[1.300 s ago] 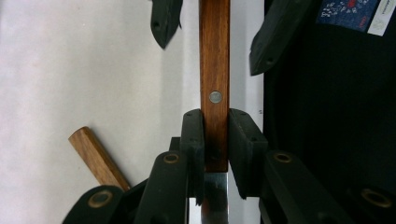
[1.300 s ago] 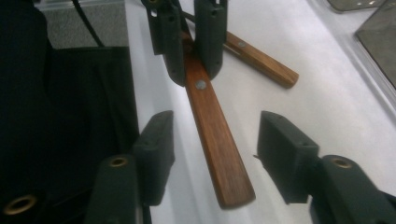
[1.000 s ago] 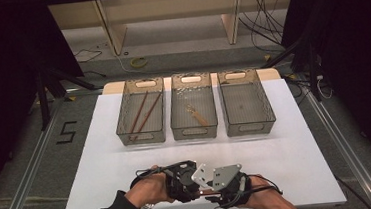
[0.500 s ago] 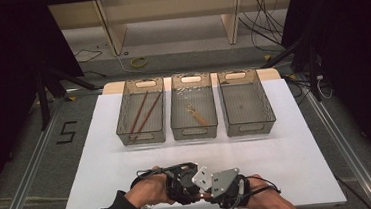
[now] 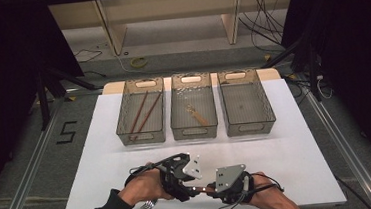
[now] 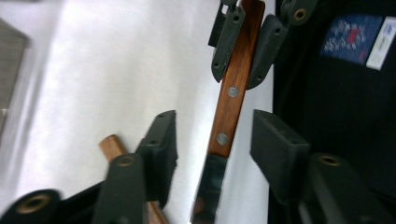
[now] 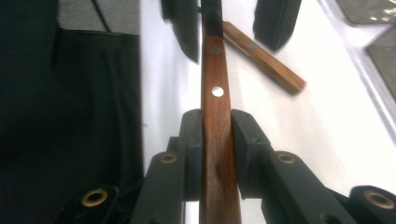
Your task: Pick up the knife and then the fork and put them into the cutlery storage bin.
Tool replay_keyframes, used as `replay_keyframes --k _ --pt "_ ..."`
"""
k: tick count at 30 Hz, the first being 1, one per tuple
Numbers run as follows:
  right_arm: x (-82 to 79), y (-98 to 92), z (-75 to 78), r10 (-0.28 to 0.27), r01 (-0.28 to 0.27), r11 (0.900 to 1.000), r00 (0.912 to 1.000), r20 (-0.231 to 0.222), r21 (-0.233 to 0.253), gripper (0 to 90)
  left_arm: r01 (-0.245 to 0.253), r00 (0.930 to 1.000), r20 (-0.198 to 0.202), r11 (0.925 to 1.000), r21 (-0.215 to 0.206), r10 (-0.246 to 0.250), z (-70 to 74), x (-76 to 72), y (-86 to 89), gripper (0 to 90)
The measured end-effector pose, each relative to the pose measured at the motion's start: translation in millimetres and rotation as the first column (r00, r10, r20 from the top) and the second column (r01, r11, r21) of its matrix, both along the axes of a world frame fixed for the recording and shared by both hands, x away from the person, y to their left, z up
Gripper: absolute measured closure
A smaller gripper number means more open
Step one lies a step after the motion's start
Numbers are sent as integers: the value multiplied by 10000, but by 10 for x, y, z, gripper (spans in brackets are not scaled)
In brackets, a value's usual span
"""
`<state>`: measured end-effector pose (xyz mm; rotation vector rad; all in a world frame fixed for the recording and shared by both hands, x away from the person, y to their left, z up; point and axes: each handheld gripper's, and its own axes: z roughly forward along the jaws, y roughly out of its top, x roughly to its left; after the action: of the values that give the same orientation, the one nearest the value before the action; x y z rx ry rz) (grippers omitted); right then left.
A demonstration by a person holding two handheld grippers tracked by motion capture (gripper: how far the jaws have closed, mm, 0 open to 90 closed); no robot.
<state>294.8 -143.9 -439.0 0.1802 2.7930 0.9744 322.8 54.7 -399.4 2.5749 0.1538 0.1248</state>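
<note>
Holding a wooden-handled knife (image 7: 217,140) in my right tool (image 7: 217,154), jaws clenched on the handle's end, down at the near edge of the counter (image 5: 297,151). The handle runs straight out from that tool toward my left one, rivets facing up, and the shiny blade sits at the far end.

My left tool (image 6: 212,144) is released, jaws spread wide, one on each side of the knife just where the handle meets the blade. Neither jaw touches the wood yet. So the knife's long axis lies across the gap between the two tools, nose to nose, and the left tool is the nearer one to the blade end.

From the high view the two tools meet low and centre, left (image 5: 179,177) and right (image 5: 225,184), well apart from the three baskets: chopsticks in the left basket (image 5: 142,119), something small in the middle basket (image 5: 192,113), the right basket (image 5: 246,108) looking bare.

A second wooden handle (image 7: 264,58) lies flat on the counter just beside the left tool, angled away.

I reckon this is a handover: the left jaws need to close squarely across the handle.
</note>
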Motion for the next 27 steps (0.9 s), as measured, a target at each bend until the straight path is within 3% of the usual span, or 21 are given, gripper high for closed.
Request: replay_keyframes --k 3,5,8,12,15,18,19,27 --pt "43 -48 3 -417 417 9991 9991 -60 77 760 -629 9979 127 9942 -872 642 74 40 82 372" --pt "80 -90 10 -691 693 9973 9976 -65 244 760 -1038 9942 129 9848 -1394 1066 102 60 148 344" --pt "136 -158 28 -1042 1035 9941 9944 180 335 760 -1529 9870 207 9715 -1812 1592 135 83 251 307" --pt "208 -256 71 -1799 1782 9816 9835 201 686 759 -2080 9761 144 9521 -2241 2167 127 103 381 270" --pt "263 -340 113 -2242 2212 9712 9742 261 888 759 -2540 9658 -157 9317 -2596 2589 71 124 481 255" --pt "318 -430 162 -2658 2617 9580 9638 208 1172 759 -3092 9502 -531 9081 -2822 3071 -22 180 597 243" --pt "336 -457 177 -2835 2788 9517 9588 197 1285 759 -3286 9437 -635 8981 -2924 3246 -54 196 634 244" --pt "495 -688 339 -3805 3706 9060 9247 100 2046 759 -4289 9023 -1117 8419 -3275 4163 -312 270 854 246"
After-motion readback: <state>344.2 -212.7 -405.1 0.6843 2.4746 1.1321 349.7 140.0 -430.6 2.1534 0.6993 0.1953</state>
